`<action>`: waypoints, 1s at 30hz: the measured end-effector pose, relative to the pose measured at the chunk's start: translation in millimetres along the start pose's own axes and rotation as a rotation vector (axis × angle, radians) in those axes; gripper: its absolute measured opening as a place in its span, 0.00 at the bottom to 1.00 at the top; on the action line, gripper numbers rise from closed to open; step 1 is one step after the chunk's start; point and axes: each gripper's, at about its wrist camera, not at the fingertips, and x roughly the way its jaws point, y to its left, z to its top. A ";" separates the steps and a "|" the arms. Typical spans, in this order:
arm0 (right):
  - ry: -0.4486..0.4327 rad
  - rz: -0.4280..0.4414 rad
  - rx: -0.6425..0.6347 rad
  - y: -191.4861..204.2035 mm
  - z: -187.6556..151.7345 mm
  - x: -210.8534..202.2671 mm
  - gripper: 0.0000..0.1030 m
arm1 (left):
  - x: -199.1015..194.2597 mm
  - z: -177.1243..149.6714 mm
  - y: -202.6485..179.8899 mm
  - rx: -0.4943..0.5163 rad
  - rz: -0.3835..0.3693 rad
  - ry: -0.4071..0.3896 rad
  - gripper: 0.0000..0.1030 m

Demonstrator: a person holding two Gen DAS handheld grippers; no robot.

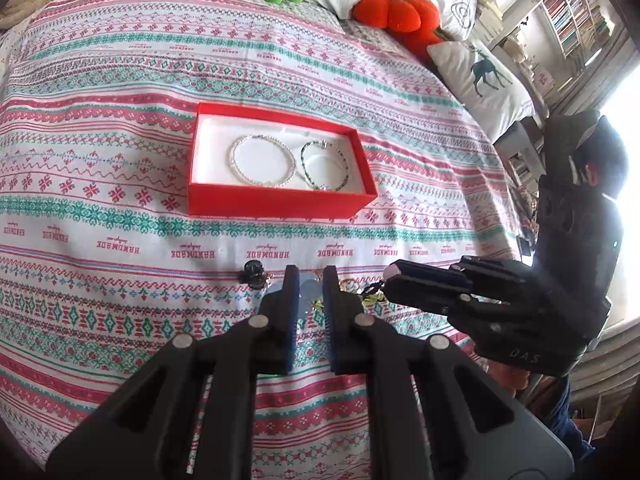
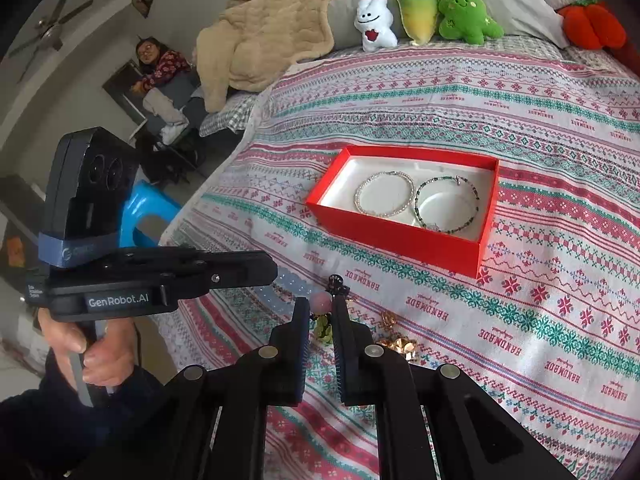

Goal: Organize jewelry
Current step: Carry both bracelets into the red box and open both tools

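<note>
A red box (image 1: 276, 202) (image 2: 400, 236) with a white lining lies on the patterned bedspread. It holds a pearl bracelet (image 1: 262, 160) (image 2: 384, 198) and a green beaded bracelet (image 1: 324, 166) (image 2: 446, 206). Loose jewelry lies in front of it: a black piece (image 1: 253, 272) (image 2: 338, 282), a pale blue piece (image 1: 310, 290), a pink bead (image 2: 321, 302), a green piece (image 2: 322, 330) and gold pieces (image 2: 400, 346). My left gripper (image 1: 311, 276) is slightly open around the pale blue piece. My right gripper (image 2: 321, 306) is slightly open around the pink bead; it also shows in the left wrist view (image 1: 394, 272).
Plush toys (image 2: 420, 12) and pillows (image 1: 480, 76) line the far edge of the bed. A beige blanket (image 2: 264, 32) lies at the far left corner. A blue stool (image 2: 140, 212) stands beside the bed, and a person (image 2: 160, 68) sits beyond it.
</note>
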 end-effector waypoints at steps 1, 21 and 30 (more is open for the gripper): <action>-0.012 0.002 0.001 0.1 0.7 -1.7 0.10 | -2.0 1.7 0.6 -0.004 -0.005 -0.008 0.13; -0.209 -0.030 0.126 -23.9 21.5 -27.7 0.10 | -12.3 37.6 0.9 -0.103 -0.110 -0.144 0.13; -0.287 -0.053 0.169 -35.2 36.6 -29.5 0.11 | -0.8 60.5 13.0 -0.180 -0.179 -0.191 0.13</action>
